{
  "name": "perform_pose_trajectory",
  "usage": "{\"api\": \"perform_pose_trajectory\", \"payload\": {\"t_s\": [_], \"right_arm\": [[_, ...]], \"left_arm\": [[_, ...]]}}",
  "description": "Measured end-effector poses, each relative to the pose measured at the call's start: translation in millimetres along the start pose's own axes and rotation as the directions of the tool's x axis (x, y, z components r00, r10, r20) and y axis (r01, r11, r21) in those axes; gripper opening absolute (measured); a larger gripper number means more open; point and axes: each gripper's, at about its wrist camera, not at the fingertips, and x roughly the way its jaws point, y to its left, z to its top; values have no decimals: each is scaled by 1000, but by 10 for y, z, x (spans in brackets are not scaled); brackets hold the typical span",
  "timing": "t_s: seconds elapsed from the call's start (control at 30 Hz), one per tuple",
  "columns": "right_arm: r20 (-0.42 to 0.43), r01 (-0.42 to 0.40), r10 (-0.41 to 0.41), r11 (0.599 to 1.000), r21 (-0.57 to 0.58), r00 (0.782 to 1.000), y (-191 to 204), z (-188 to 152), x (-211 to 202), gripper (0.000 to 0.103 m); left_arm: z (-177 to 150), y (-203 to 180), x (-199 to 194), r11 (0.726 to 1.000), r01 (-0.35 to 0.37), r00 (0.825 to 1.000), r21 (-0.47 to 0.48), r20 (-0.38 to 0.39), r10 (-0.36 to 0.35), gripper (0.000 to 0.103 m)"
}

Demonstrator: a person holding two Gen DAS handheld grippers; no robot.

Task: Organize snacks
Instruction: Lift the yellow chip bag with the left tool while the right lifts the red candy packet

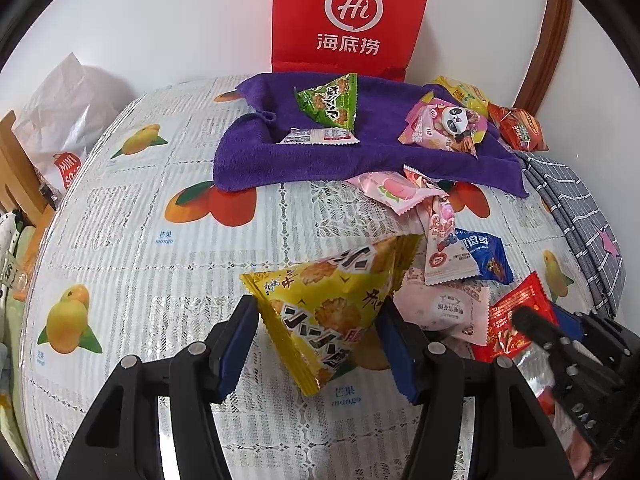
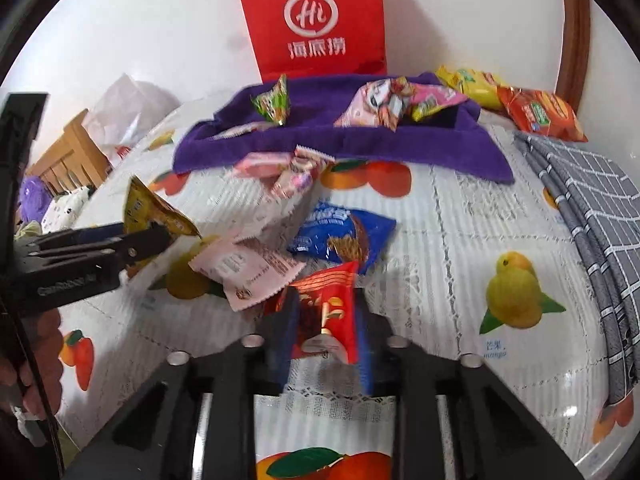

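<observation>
My left gripper (image 1: 320, 340) is shut on a yellow triangular cracker packet (image 1: 328, 304), held above the table; the packet also shows in the right wrist view (image 2: 154, 210). My right gripper (image 2: 324, 340) is shut on a red snack packet (image 2: 328, 312), seen in the left wrist view (image 1: 516, 320) too. Loose snacks lie between them: a blue packet (image 2: 340, 236), a pale pink packet (image 2: 244, 272) and pink packets (image 2: 288, 172). A purple towel (image 1: 340, 152) at the back holds a green packet (image 1: 330, 100), a white packet (image 1: 320, 136) and a pink panda packet (image 1: 444, 124).
A red paper bag (image 1: 352, 16) stands against the wall behind the towel. A yellow packet (image 2: 468, 80) and an orange packet (image 2: 540, 114) lie at the back right. A grey checked cloth (image 2: 592, 208) lies on the table's right side. A white bag (image 1: 60, 120) sits off the left edge.
</observation>
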Motion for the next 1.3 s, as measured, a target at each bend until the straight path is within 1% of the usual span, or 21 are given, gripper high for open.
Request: {"api": "perform_pose_trajectory", "payload": {"t_s": [0.07, 0.17, 0.27, 0.77, 1.0, 1.3], "right_arm": [[15, -9, 9, 1000, 18, 1000, -19, 32, -61, 15], [41, 20, -21, 999, 31, 999, -52, 73, -141, 13], [55, 15, -18, 999, 51, 998, -108, 120, -226, 12], [109, 77, -82, 996, 51, 991, -162, 449, -655, 12], [113, 82, -89, 995, 64, 990, -182, 644, -829, 12], [160, 83, -89, 995, 48, 983, -141, 911, -1062, 12]], "left_arm": [[5, 9, -17, 1000, 1, 1000, -3, 3, -1, 58], [19, 13, -56, 1000, 2, 1000, -7, 8, -2, 58], [43, 3, -119, 1000, -3, 1000, 0, 18, 3, 58], [259, -51, -518, 1000, 14, 996, 8, 83, -15, 58], [427, -125, -743, 999, 13, 993, 33, 120, -17, 58], [627, -199, -961, 998, 1, 989, 55, 150, -9, 58]]}}
